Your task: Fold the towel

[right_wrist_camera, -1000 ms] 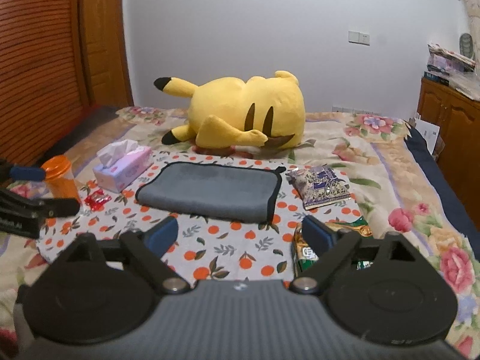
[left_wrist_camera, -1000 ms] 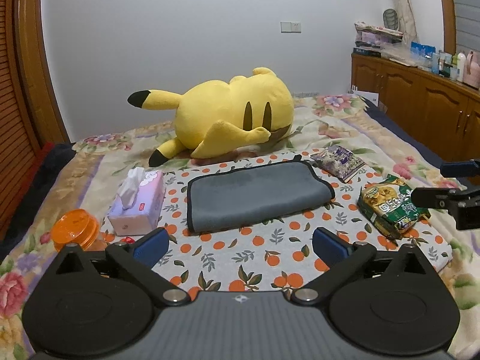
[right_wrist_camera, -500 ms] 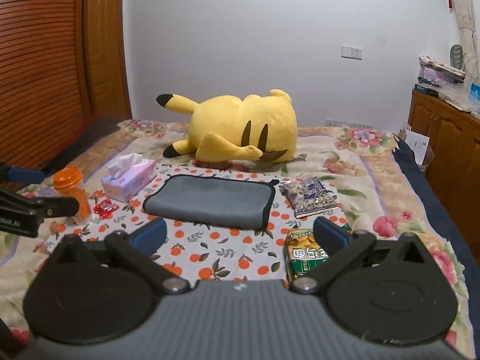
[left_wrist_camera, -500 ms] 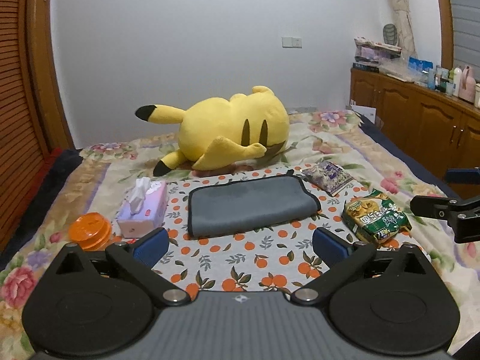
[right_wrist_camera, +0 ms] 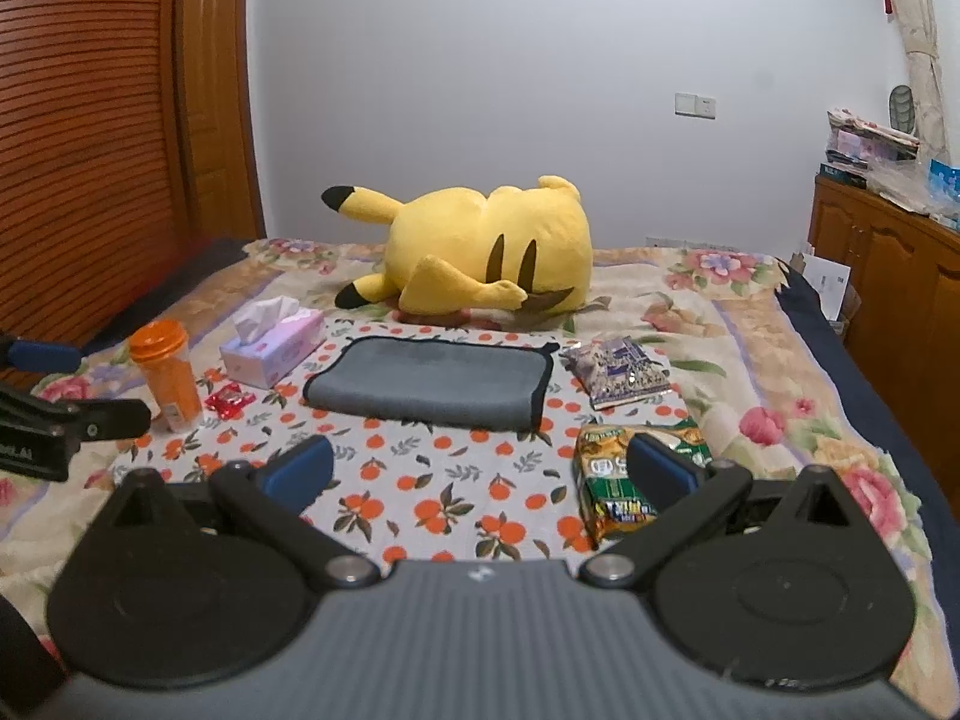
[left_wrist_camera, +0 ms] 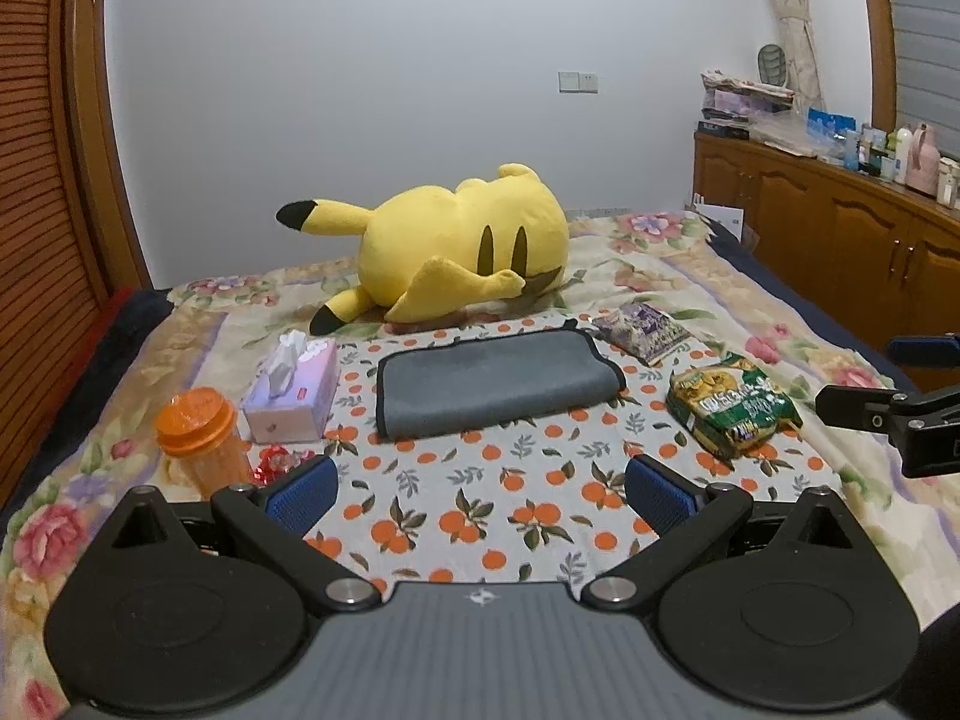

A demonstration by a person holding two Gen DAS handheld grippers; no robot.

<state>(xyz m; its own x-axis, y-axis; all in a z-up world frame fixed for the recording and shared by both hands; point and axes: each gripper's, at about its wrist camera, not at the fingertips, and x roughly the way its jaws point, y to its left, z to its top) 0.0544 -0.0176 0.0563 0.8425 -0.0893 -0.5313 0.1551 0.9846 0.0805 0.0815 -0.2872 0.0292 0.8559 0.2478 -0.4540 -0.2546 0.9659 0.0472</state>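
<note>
Folded grey microfibre towel w/ black trim (left_wrist_camera: 495, 383) lies flat on orange-print cloth (left_wrist_camera: 480, 498) atop bed, btwn pink tissue box (left_wrist_camera: 294, 393) & green snack bag (left_wrist_camera: 732, 405). Left gripper (left_wrist_camera: 480, 489) & right gripper (right_wrist_camera: 480, 474) hover near it, jaws wide apart, holding nothing.

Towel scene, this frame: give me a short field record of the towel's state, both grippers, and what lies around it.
towel: gray towel with black edging, lying flat as a neat rectangle on the orange-print cloth
left gripper: open, empty, short of the towel
right gripper: open, empty, short of the towel
contact: neither gripper touches the towel
left of towel: tissue box, orange jar, red wrapper
right of towel: purple packet, green snack bag
behind towel: yellow plush
</note>
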